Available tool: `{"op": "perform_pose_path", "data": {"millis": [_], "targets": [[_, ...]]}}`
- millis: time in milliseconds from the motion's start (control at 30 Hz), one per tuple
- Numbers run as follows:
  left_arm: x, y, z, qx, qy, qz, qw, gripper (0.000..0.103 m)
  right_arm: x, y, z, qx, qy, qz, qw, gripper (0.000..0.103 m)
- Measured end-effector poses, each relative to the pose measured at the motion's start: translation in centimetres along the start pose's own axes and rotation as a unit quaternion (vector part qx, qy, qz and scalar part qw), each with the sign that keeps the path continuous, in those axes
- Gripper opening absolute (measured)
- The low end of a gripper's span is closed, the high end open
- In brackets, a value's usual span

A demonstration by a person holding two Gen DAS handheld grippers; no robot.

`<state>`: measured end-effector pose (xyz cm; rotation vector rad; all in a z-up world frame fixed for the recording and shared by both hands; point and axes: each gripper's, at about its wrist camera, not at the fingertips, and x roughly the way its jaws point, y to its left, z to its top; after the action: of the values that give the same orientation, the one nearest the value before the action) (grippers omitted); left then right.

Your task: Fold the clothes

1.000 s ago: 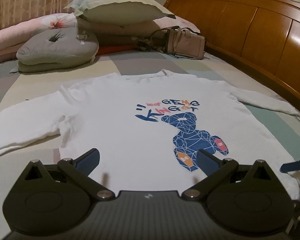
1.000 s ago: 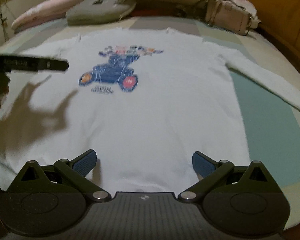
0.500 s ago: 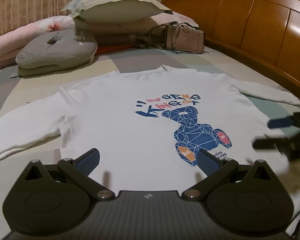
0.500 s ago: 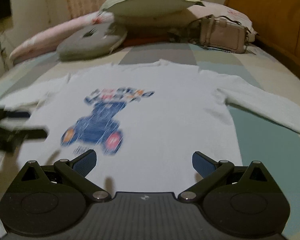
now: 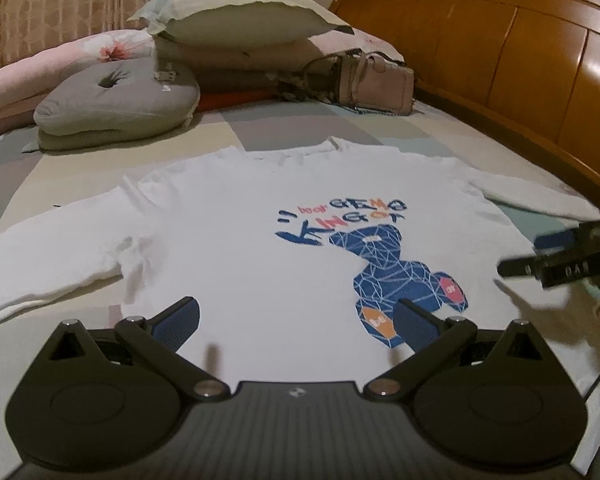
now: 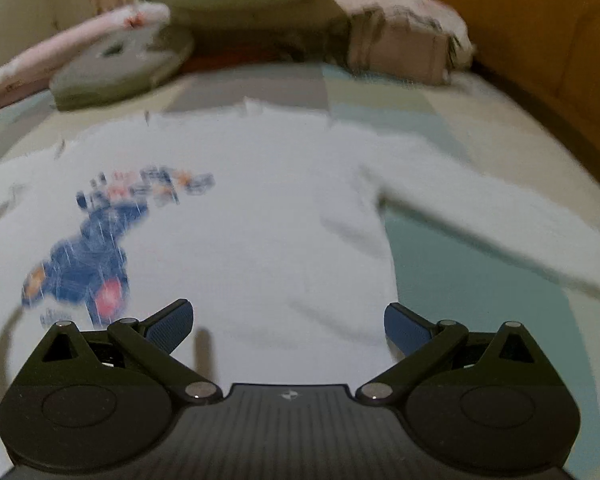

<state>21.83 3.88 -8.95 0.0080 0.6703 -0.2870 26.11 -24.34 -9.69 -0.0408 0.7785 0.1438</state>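
A white long-sleeved shirt (image 5: pixel 236 248) with a blue bear print (image 5: pixel 396 276) lies flat, front up, on the bed, sleeves spread to both sides. It also shows, blurred, in the right wrist view (image 6: pixel 268 216). My left gripper (image 5: pixel 298 322) is open and empty, hovering over the shirt's lower left part. My right gripper (image 6: pixel 286 326) is open and empty over the shirt's lower right part; it also shows at the right edge of the left wrist view (image 5: pixel 560 256). The right sleeve (image 6: pixel 500 224) stretches out to the right.
At the head of the bed lie a grey cushion (image 5: pixel 116 104), stacked pillows (image 5: pixel 240 28), a floral pillow (image 5: pixel 60 56) and a beige handbag (image 5: pixel 376 84). A wooden headboard (image 5: pixel 520 64) runs along the right side. The patchwork bedsheet (image 6: pixel 468 280) surrounds the shirt.
My right gripper has risen and swung right, toward the shirt's right side and sleeve. My left gripper has shifted slightly forward. Both stay open.
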Motion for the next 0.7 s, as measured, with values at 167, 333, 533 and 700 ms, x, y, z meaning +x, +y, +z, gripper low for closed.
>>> {"op": "perform_pose_path", "data": {"millis": [167,333,533,700], "targets": [[0.1,0.6,0.1,-0.005,0.001,0.010,0.9999,0.102,3.0,0.2,3.7,0.013,-0.012,0.048,0.999,0.103],[0.3,1.1,0.3,-0.014,0.009,0.004,0.9999,0.102,6.7,-0.7,4.4,0.027,0.026,0.047,0.998,0.103],[0.1,1.8,0.7,-0.032,0.004,0.005,0.9995,0.102,5.2,-1.7,3.6,0.006,0.033,-0.035,0.999,0.103],[-0.5,2.7,0.8,-0.057,-0.008,0.014,0.9982,0.102,2.7,1.8,4.5,-0.025,0.013,0.022,0.999,0.103]]}}
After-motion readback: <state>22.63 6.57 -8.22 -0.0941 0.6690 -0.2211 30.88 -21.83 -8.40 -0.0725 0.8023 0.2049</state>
